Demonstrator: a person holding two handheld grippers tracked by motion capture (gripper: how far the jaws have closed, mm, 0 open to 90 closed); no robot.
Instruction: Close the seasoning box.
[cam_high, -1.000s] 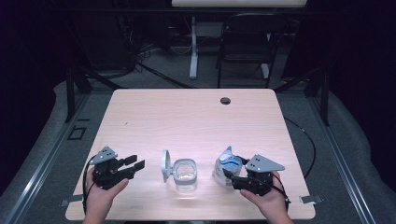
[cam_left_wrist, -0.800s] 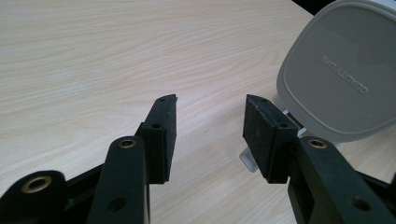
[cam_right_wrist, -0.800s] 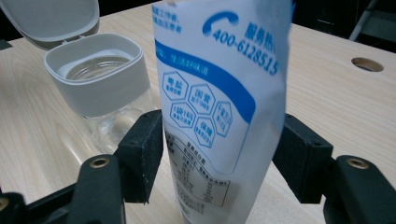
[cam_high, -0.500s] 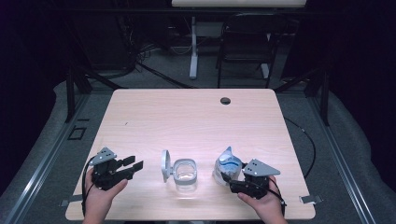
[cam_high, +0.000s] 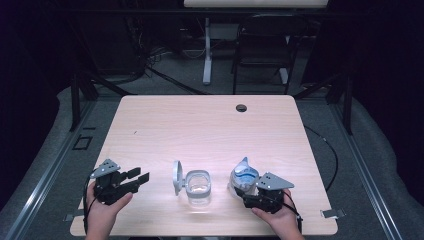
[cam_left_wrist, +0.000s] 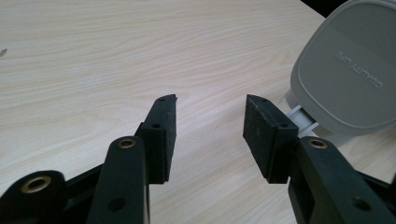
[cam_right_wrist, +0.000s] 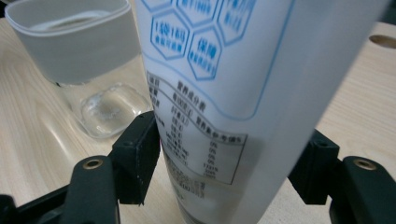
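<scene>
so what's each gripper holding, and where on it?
Right gripper: white-and-blue pouch, jaws either side of its lower body. Left gripper: open, holding nothing.

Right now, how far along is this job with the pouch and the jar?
Early. Done: the jar stands with its lid flipped open. In hand: the right gripper is closed on the pouch, which stands beside the jar. The left gripper is open, holding nothing, its jaws pointing toward the lid. Probably left: tipping the pouch into the jar, which looks empty, then closing the lid.

Fixed overhead on table (cam_high: 210, 130) — two close jaw-level views, container (cam_high: 198, 183) shared
</scene>
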